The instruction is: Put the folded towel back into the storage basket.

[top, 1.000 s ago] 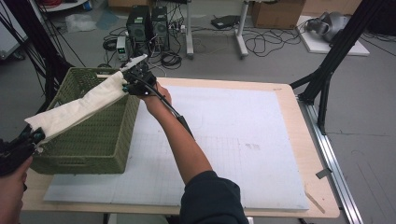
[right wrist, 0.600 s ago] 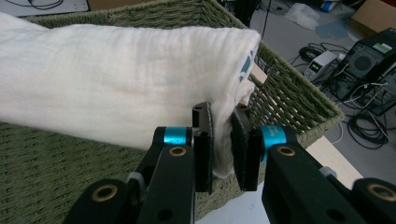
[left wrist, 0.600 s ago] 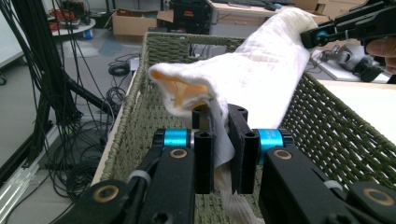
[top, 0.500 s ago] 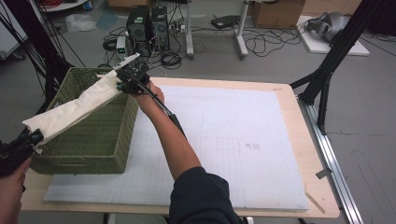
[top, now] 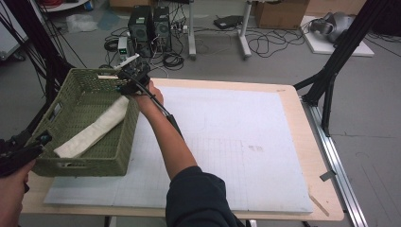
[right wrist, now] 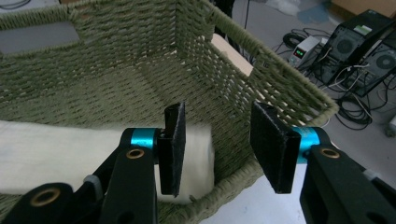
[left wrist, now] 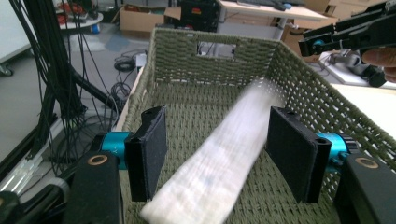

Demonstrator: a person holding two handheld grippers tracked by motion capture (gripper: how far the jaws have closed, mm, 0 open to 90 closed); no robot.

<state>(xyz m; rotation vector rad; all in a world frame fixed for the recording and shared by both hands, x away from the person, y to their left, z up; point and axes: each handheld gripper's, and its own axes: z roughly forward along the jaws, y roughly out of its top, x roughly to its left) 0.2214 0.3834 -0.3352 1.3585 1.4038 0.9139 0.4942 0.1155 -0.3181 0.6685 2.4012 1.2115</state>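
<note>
Folded cream towel [top: 92,130]: laid lengthwise inside the green woven basket [top: 52,111], which is set at the left end of the surface [top: 283,109]. Left hand-held gripper [left wrist: 215,154]: held at the basket's near end, jaws spread wide, nothing gripped. Right hand-held gripper [right wrist: 215,140]: held over the basket's far right corner, jaws likewise parted and empty.

A cream cloth [top: 92,133] lies in an olive-green woven basket [top: 85,164], beside the white gridded mat [top: 246,142], on a pale wood table [top: 316,156].
</note>
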